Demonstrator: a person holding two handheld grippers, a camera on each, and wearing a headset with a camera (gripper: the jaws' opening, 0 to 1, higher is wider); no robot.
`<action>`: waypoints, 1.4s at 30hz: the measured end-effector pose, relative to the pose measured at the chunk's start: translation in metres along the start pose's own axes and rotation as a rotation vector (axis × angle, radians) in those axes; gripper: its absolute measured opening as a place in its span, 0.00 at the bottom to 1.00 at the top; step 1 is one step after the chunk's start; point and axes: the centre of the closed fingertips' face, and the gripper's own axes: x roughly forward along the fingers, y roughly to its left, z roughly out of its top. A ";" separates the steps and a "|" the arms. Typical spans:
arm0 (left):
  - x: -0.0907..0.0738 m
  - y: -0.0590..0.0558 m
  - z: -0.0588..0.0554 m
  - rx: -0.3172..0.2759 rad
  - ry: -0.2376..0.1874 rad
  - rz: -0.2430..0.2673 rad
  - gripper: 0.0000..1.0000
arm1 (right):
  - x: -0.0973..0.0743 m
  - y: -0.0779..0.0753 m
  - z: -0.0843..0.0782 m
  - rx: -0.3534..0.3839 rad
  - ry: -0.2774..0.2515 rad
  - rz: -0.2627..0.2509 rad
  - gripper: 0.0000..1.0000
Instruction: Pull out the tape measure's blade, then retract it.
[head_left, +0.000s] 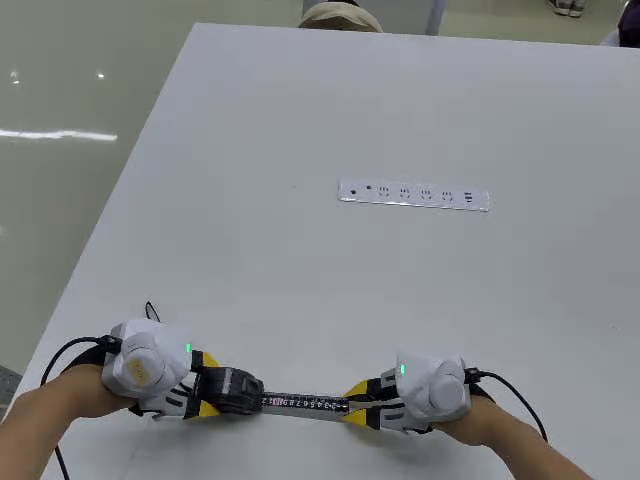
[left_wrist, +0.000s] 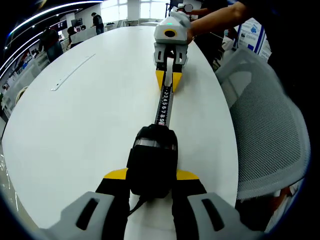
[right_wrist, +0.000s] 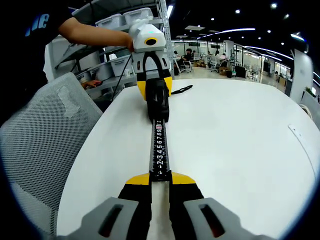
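Pulling the blade out is the step we judge to be in hand. A short run of it spans from the case to the right tool, so the draw looks begun but far from full, and the retraction is not yet done.

Our left tool has its jaws closed part-way around the case, clamping its two flat sides. The case sits low at the worktop; we cannot tell whether it touches. Our right tool, apart from the case along the blade's line, has its jaws brought almost together on the blade's tip.

Next, we judge, the case must be held steady while the right tool draws straight away from it, in line, so the strip neither twists nor kinks. For the return, we should ease the tip back toward the case; letting go would probably make it whip.

The case is a chunky, rounded black block with a bright band near its mouth. The blade is a thin, narrow strip printed with numerals. The tool tips are yellow wedges. The worktop is smooth, matte white. A flat white power strip lies well beyond the case, and a grey mesh chair stands near it.
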 end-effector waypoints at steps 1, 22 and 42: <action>0.000 0.000 0.000 0.000 0.000 0.000 0.28 | -0.001 0.000 0.000 0.001 0.000 0.000 0.10; 0.001 -0.001 0.000 -0.003 -0.002 -0.006 0.28 | -0.013 -0.001 -0.010 0.004 0.014 0.005 0.10; 0.000 0.000 -0.001 -0.006 -0.003 -0.010 0.28 | -0.024 -0.004 -0.018 0.010 0.025 0.008 0.10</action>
